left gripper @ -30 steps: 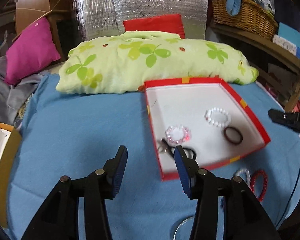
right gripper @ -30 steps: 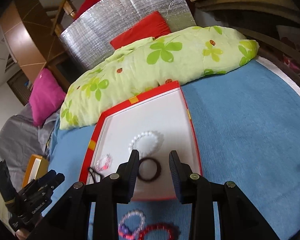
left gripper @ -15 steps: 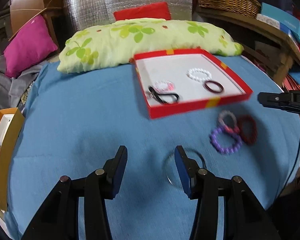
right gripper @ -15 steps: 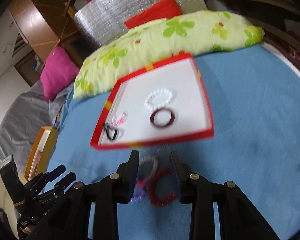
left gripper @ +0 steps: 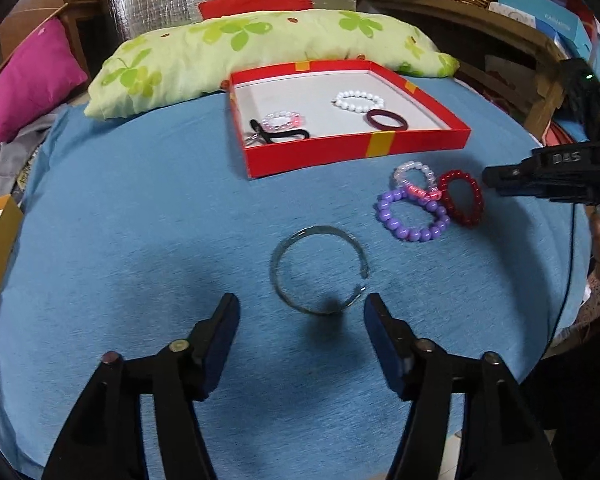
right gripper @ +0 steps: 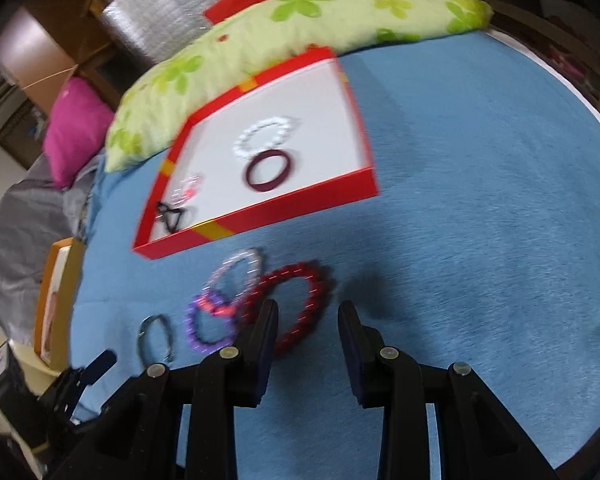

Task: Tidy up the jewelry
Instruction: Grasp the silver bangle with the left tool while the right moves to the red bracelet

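Blue cloth covers the bed; a thin silver open bangle lies just ahead of the empty, widening left gripper, nearer than the empty, part-open right gripper.

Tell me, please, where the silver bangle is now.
In the left wrist view the silver bangle lies flat on the blue cloth, just ahead of the left gripper, nearer than the purple bracelet and the red box.
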### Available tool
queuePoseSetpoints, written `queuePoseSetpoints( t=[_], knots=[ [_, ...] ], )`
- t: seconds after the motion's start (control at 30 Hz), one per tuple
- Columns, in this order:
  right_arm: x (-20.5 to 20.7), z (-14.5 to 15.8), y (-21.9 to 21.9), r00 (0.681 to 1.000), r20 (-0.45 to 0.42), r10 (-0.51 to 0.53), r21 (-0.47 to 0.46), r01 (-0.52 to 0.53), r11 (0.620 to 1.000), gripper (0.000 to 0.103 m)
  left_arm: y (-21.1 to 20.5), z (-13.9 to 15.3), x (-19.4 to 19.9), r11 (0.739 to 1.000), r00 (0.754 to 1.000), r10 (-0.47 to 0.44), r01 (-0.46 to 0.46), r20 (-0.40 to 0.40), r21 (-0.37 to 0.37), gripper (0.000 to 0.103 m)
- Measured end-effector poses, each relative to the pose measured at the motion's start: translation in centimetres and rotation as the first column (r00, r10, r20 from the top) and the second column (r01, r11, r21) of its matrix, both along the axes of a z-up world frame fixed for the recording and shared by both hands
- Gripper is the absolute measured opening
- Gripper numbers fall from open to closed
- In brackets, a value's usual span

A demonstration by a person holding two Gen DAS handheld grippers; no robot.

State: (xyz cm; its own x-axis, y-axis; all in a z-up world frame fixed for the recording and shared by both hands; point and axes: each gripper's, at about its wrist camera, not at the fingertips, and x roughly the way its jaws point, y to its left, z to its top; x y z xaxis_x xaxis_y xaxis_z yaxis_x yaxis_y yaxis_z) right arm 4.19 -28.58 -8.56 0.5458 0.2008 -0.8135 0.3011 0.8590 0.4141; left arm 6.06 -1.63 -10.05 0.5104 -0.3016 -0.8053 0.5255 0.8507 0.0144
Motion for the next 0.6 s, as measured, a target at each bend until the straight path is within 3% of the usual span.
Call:
queuePoseSetpoints(
  t=[0.13, 0.37, 0.47, 0.6],
  knots=[
    [0.9, -0.7, 0.1, 0.999, -0.031, -0.015, -0.009, 0.015, 1.000, 0.034, -0.4, -0.4, 0.5, 1.000, 1.000, 0.010, -0.010, -0.027, -0.005, 0.073],
    [2.2, -1.1, 1.9, 0.999, -0.033, -0.003, -0.136, -0.001, 0.991, 0.034, -0.2, -1.7, 1.8, 0.998, 0.994, 0.050, -0.052, -0.096, -0.025, 0.073],
    [2.3, -1.2, 2.8, 0.999, -0.031, 0.015, -0.215, -0.021, 0.976, 0.015, -0.2, -1.9, 2.1, 0.996, 0.991, 0.067, -0.073, -0.113, -0.046, 0.073],
    [2.2, -1.1, 2.6, 1.000, -0.022, 0.003, -0.229, -0.008, 0.973, 0.011, -0.6, -1.9, 2.0, 0.996, 0.991, 0.053, -0.061, -0.124, -0.061, 0.073]
  ],
)
